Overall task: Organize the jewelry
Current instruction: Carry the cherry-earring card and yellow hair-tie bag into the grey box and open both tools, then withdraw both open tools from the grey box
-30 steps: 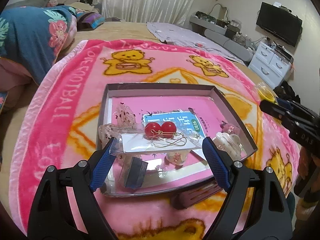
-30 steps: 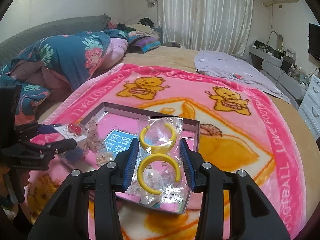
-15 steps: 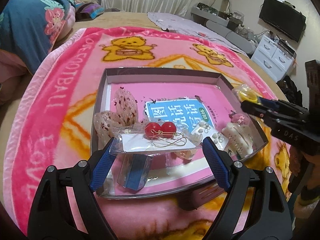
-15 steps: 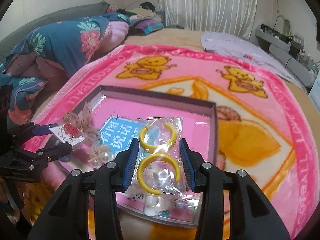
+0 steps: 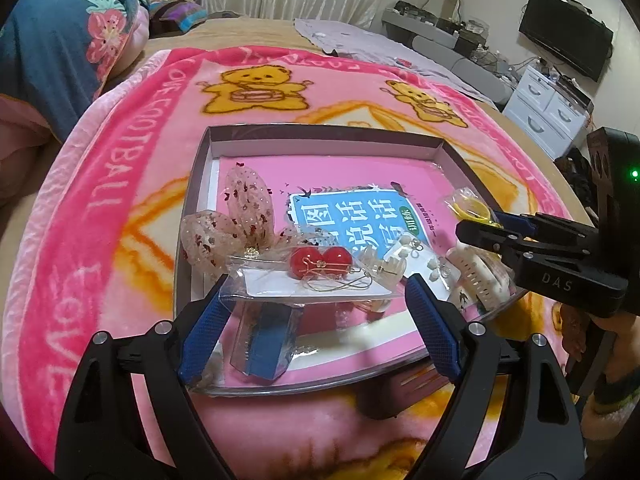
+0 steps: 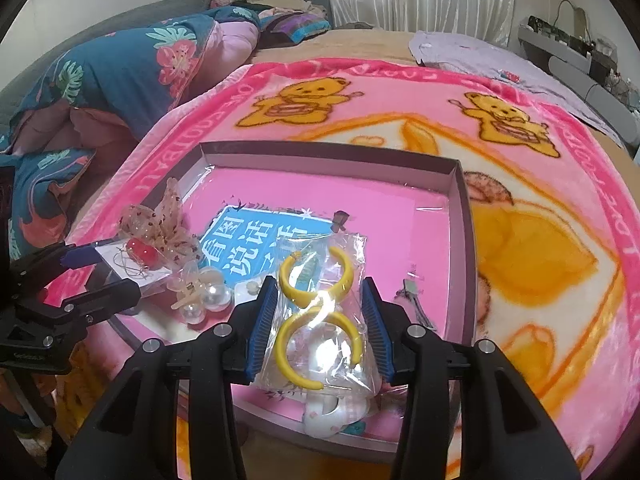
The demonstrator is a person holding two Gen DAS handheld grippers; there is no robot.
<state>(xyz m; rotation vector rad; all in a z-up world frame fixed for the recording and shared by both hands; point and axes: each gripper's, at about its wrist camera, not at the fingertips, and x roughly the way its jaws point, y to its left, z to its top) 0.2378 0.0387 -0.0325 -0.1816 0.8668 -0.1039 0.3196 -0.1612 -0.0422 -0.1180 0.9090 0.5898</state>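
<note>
Over the last second both tools have been brought down and in over the shallow grey-walled box (image 5: 320, 136) on the pink bear-print blanket (image 5: 92, 200), so that the two packets now hang above its glossy pink floor — placement appears close, judged from these views. The left tool (image 5: 316, 312) is pinched on the edges of a clear crinkly sleeve holding a white card with red ball earrings (image 5: 320, 264) on thin gold wires. The right tool (image 6: 320, 328) is pressed onto a shiny plastic bag of two yellow open hoops (image 6: 318, 308), smooth and rigid. Already in the box lie a sheer spotted bow clip (image 5: 236, 216), a pearl hair clip (image 6: 200, 296) and a blue printed card (image 5: 352, 216).
</note>
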